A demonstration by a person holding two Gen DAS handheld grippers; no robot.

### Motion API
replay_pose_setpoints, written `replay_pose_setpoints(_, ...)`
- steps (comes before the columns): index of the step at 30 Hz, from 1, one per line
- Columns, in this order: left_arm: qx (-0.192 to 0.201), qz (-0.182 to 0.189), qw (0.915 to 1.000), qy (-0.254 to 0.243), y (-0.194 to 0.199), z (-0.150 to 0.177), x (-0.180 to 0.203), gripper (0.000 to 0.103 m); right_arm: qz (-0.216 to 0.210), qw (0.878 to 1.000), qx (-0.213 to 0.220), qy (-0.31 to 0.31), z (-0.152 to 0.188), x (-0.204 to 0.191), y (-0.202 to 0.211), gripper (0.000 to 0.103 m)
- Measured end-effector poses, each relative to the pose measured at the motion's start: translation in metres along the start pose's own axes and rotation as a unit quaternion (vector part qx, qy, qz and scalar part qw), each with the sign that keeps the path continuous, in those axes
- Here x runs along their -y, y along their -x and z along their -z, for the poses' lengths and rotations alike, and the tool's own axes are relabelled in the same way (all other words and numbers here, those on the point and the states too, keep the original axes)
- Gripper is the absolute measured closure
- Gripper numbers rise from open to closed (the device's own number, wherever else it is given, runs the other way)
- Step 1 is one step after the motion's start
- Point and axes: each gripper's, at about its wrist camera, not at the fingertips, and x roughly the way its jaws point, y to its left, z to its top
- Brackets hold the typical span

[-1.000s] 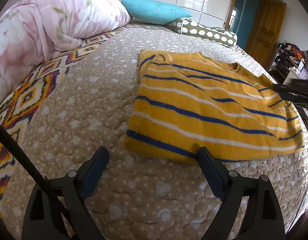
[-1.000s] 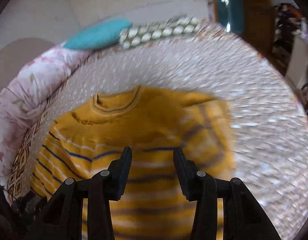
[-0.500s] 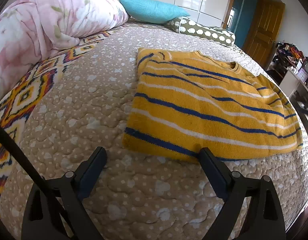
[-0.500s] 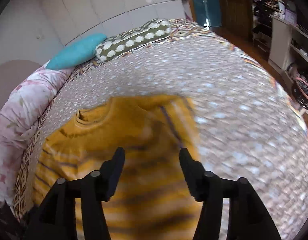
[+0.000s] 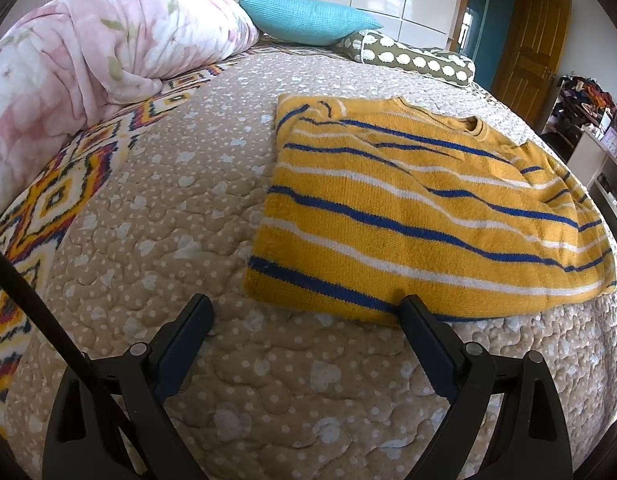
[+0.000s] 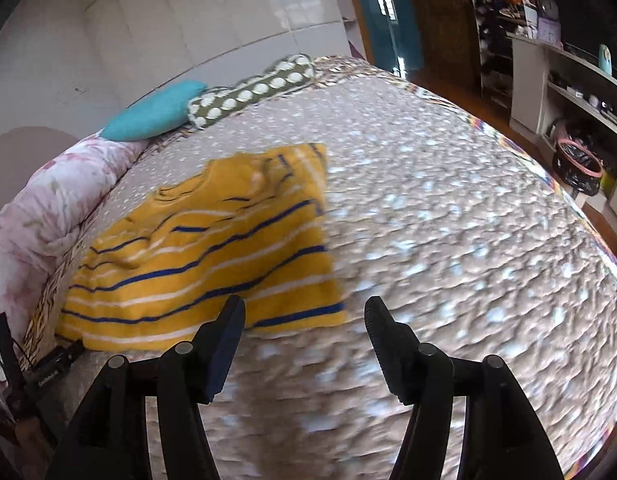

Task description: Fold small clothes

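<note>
A yellow sweater (image 5: 408, 208) with blue and white stripes lies flat on the bed, sleeves folded in, collar at the far side. It also shows in the right wrist view (image 6: 212, 248). My left gripper (image 5: 304, 308) is open and empty, just in front of the sweater's near hem, its right finger (image 5: 420, 332) at the hem's edge. My right gripper (image 6: 304, 316) is open and empty, held over the quilt beside the sweater's bottom right corner.
The bed has a beige dotted quilt (image 5: 148, 216). A pink floral duvet (image 5: 88, 64) is bunched at the left. A teal pillow (image 5: 304, 20) and a green dotted bolster (image 5: 412, 58) lie at the head. Shelves (image 6: 568, 76) and a bin (image 6: 576, 164) stand right of the bed.
My right gripper has pulled back off the sweater to the right and opened wider. My left gripper has barely moved.
</note>
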Motion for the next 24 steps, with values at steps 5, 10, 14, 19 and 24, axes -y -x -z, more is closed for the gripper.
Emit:
replay_pose_setpoints(5, -0.001, 0.001, 1.0, 0.0, 0.0, 0.0, 0.0, 0.009, -0.042, 0.999, -0.018, 0.0, 0.007, -0.032, -0.013, 0.036)
replay_pose_setpoints(10, -0.001, 0.0, 1.0, 0.0, 0.0, 0.0, 0.0, 0.008, -0.044, 0.998, -0.042, 0.014, 0.024, -0.053, -0.028, 0.036)
replay_pose_setpoints(14, -0.001, 0.0, 1.0, 0.0, 0.0, 0.0, 0.0, 0.008, -0.046, 0.997, -0.057, 0.015, 0.032, -0.057, -0.036, 0.036)
replay_pose_setpoints(19, -0.001, 0.0, 1.0, -0.001, 0.0, 0.0, 0.0, 0.008, -0.041, 0.997, -0.061, 0.012, 0.037, -0.052, -0.041, 0.036)
replay_pose_setpoints(24, -0.001, 0.0, 1.0, -0.001, -0.001, 0.0, 0.0, 0.008, -0.041, 0.997, -0.063, 0.012, 0.039, -0.051, -0.042, 0.033)
